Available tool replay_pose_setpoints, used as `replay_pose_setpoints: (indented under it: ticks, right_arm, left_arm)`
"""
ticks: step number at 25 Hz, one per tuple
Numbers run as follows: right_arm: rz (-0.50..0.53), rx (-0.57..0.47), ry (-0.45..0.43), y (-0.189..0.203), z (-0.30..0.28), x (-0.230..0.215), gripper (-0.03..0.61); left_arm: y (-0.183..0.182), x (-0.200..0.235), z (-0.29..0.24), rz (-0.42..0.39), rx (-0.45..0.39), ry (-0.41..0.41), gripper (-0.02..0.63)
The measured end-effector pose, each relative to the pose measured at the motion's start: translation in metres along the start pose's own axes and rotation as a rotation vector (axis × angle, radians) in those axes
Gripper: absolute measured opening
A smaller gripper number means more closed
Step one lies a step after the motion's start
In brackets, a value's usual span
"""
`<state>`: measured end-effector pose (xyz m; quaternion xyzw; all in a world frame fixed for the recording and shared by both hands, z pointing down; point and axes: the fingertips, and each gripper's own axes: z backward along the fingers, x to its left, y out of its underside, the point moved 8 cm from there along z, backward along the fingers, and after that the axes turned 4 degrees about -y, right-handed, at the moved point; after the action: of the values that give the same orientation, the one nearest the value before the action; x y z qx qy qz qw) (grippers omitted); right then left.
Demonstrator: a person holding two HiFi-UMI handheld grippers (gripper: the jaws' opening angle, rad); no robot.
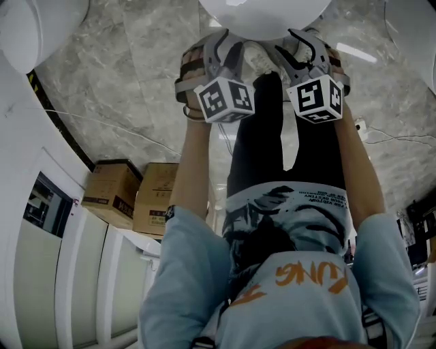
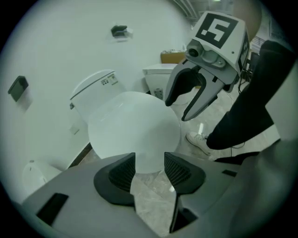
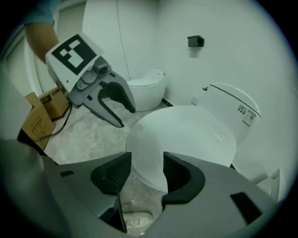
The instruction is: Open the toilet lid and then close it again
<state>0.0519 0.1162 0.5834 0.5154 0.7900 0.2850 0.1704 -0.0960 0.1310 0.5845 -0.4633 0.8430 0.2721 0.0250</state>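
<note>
At the top centre of the head view, the left tool (image 1: pixel 221 51) hovers with its jaws parted and holding nothing, at the front edge of the lowered toilet lid (image 1: pixel 266 17). Just to its right, the right tool (image 1: pixel 300 49) is likewise parted and empty.

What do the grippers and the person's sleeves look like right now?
The left gripper and right gripper match: grey bodies, black ribbed pads, and a white cube with black square markers. The sleeves are short and light blue.
</note>
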Motion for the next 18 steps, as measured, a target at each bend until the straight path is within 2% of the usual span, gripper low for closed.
replay_pose_setpoints:
  ticks: [3, 6, 9, 11, 14, 18]
  right_arm:
    - [0.133, 0.04, -0.008, 0.009, -0.018, 0.01, 0.258]
    - [0.24, 0.078, -0.012, 0.018, -0.038, 0.014, 0.278]
    - [0.291, 0.098, -0.001, 0.024, -0.053, 0.013, 0.28]
    - [0.321, 0.107, -0.003, 0.026, -0.059, 0.014, 0.308]
    - [0.385, 0.124, 0.01, 0.027, -0.066, 0.019, 0.301]
    - [0.41, 0.14, 0.02, 0.028, -0.071, 0.023, 0.302]
  left_arm:
    - [0.006, -0.009, -0.017, -0.098, 0.024, 0.026, 0.253]
    - [0.008, -0.013, -0.034, -0.155, 0.04, 0.031, 0.294]
    - [0.009, -0.016, -0.048, -0.193, 0.051, 0.04, 0.322]
    - [0.009, -0.019, -0.055, -0.223, 0.057, 0.037, 0.324]
    - [0.007, -0.023, -0.061, -0.273, 0.057, 0.039, 0.324]
    - [0.007, -0.03, -0.064, -0.334, 0.055, 0.052, 0.324]
